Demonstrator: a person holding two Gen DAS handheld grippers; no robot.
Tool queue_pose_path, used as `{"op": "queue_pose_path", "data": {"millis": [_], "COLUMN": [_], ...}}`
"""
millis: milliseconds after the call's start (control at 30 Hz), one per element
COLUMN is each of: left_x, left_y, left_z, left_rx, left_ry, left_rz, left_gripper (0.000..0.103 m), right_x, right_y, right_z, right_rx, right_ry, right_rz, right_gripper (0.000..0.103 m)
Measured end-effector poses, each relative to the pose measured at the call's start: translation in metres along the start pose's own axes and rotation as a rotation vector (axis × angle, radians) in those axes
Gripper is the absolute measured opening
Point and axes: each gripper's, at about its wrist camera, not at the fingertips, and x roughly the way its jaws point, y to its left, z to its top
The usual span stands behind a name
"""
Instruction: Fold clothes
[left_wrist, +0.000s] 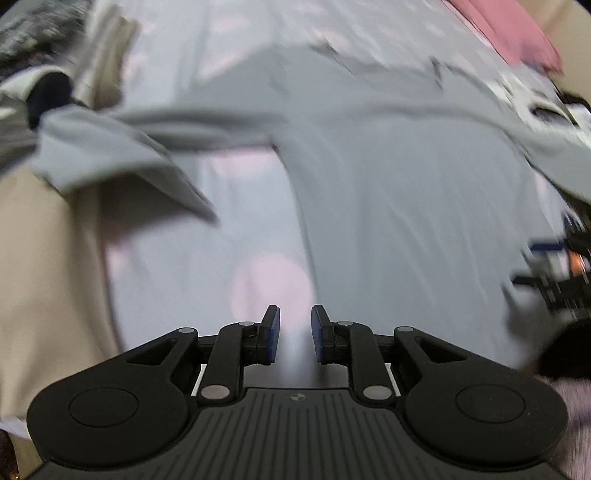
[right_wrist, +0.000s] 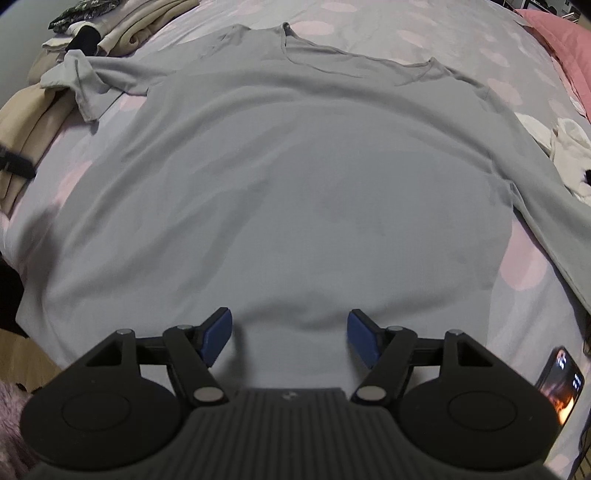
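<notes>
Grey long-sleeved top (right_wrist: 295, 177) lies spread flat on the bed (right_wrist: 424, 33), neckline at the far side, hem nearest the cameras. All places below are given relative to this top.

Right hand-held gripper (right_wrist: 290, 338): jaws wide apart, nothing between the blue pads (right_wrist: 218, 334), hanging just above the hem at its middle. Left hand-held gripper (left_wrist: 295, 334): jaws parted by a narrow gap, nothing held, near the hem's left corner; its view is motion-blurred, so detail there is poor.

Sleeves: the left one (right_wrist: 79, 79) is bunched and twisted, its cuff lying over the stack of beige clothes (right_wrist: 26, 122) at the top's left edge. The right one (right_wrist: 554, 221) runs straight along the top's right side.

Judgement: the body is flat enough to fold, or it may be partway through being laid out; the pictures fit either. To do either well, the bunched left sleeve wants straightening off the beige stack so no lump gets trapped. Pinch one layer edge only, and lift low so the thin fabric does not drag.

Surface: soft bed cover, pale lilac with pink dots; it will give under pressure. White items (right_wrist: 561, 144) lie just beyond the right sleeve, a pink quilt (right_wrist: 565, 48) to the far right of the neckline, a lit phone (right_wrist: 563, 384) beside the hem's right end. Wooden floor (right_wrist: 22, 347) shows below the hem's left corner.
</notes>
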Motion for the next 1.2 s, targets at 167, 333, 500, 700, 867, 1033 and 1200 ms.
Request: {"op": "queue_pose_path", "data": {"millis": [167,333,500,700,867,1033,1200], "left_x": [0.011,0.032,0.045,0.031,0.005,-0.012,-0.017], "left_y": [0.022,0.043,0.061,0.06,0.047,0.027,-0.002], "left_z": [0.029,0.046,0.052,0.053,0.049,0.045,0.042], "left_rx": [-0.114,-0.2,-0.281,-0.288,-0.281,-0.247,-0.216], "left_ry": [-0.095,-0.16,-0.191,-0.25,-0.317,-0.391,-0.446], "left_rz": [0.049,0.131,0.148,0.098,-0.033,-0.195,-0.398], "left_gripper": [0.03,0.031,0.02,0.003,0.003,0.003,0.003], "right_x": [0.005,0.012,0.021,0.028,0.028,0.023,0.024], "right_y": [0.008,0.013,0.018,0.022,0.022,0.019,0.008], "right_z": [0.014,0.022,0.029,0.034,0.035,0.036,0.034], "right_rx": [-0.018,-0.052,-0.088,-0.106,-0.088,-0.046,0.033], "right_ry": [-0.004,0.001,0.009,0.01,0.007,0.003,0.023], "right_rz": [0.014,0.007,-0.007,-0.015,-0.008,-0.013,-0.006], "right_gripper": [0.072,0.072,0.072,0.072,0.072,0.072,0.073]}}
